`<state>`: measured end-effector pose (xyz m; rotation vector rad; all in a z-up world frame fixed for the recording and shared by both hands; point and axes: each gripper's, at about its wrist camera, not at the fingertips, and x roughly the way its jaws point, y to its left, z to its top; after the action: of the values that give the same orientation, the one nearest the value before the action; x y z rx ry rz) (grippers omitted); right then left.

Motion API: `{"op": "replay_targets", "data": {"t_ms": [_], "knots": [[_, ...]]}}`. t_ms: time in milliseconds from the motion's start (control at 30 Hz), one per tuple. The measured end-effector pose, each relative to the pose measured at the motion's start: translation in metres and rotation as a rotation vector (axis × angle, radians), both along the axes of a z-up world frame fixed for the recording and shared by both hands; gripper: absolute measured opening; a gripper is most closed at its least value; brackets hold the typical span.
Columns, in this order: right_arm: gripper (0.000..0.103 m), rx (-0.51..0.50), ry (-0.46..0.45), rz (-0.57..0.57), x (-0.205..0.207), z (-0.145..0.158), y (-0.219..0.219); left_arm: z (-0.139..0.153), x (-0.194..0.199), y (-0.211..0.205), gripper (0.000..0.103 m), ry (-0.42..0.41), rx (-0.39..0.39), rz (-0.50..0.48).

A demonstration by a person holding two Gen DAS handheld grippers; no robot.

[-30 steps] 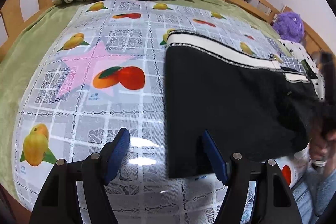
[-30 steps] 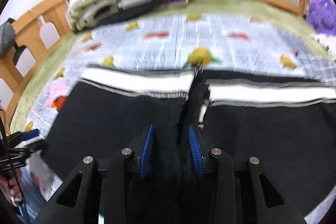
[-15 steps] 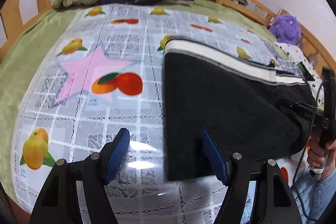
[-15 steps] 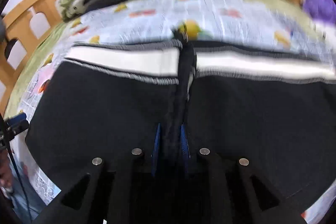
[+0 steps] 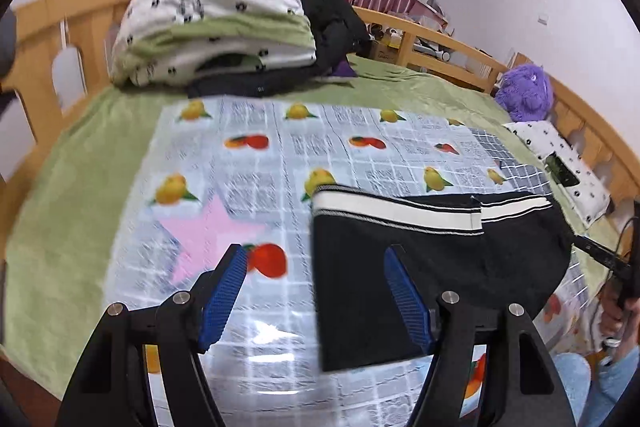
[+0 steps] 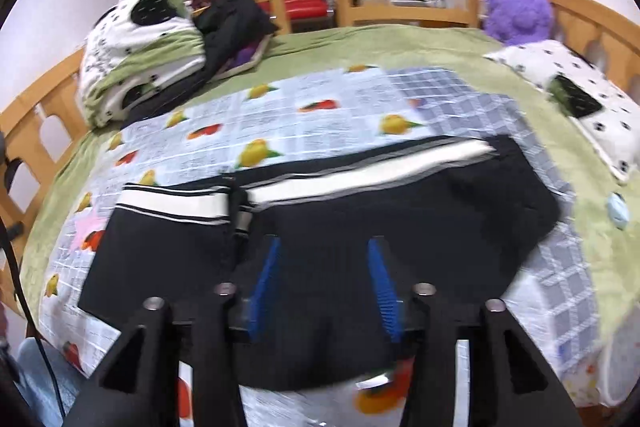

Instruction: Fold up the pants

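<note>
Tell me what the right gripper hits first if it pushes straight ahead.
Probably the black pants: the open right gripper points over their dark fabric, toward the white waistband stripe. Its height above the cloth is unclear.

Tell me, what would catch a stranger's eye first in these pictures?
Probably the black pants with a white stripe, spread on a fruit-printed cloth covering the bed. Both open claws, left and right, frame them with blue pads. A purple plush toy sits by the wooden rail.
</note>
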<state>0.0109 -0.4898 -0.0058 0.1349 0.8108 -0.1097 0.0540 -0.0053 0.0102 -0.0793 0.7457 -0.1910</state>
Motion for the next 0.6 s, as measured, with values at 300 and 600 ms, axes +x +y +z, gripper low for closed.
{"op": "replay_targets", "data": {"t_ms": [300,600], "knots": [[0.048,0.149,0.072,-0.128,-0.016,-0.055,-0.086,-0.048,0.034,-0.01,0.07,0.122,-0.052,-0.019],[0.049,0.262,0.072,-0.162,0.007,-0.125,-0.114,-0.155,0.1,-0.028,0.068,0.279,-0.142,-0.081]]}}
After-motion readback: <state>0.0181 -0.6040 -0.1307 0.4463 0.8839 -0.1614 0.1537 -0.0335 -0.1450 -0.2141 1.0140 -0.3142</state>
